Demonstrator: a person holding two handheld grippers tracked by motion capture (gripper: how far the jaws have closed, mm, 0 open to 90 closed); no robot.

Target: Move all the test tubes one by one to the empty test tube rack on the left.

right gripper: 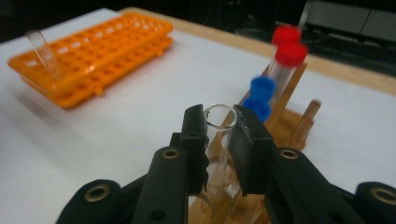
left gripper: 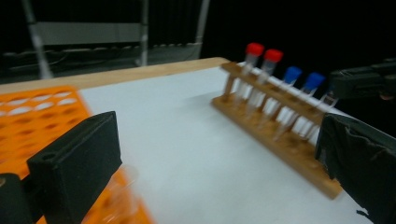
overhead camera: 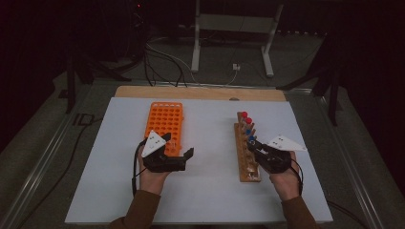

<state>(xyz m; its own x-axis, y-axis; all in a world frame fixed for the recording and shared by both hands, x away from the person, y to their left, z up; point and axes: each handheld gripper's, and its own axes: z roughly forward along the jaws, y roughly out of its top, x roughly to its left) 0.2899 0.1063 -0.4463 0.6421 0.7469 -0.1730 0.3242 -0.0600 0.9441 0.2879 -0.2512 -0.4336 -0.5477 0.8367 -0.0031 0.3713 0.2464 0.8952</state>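
My right claw (right gripper: 218, 122) is pinching an uncapped glass test tube (right gripper: 219, 154) that stands in the wooden rack (overhead camera: 248, 160).

My left claw (left gripper: 210, 154) hangs spread and empty near the orange rack (overhead camera: 166, 125) on the counter (overhead camera: 210, 191). The grip sits high, close to the tube's open rim, so a crooked lift could jam the glass in its hole, tip the rack, or knock the blue-capped tubes (right gripper: 259, 95) just beside it.

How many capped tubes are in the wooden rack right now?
4: two red-capped clear tubes at the far end of the long wooden rack, then two blue-capped tubes beside them. None seem hidden.
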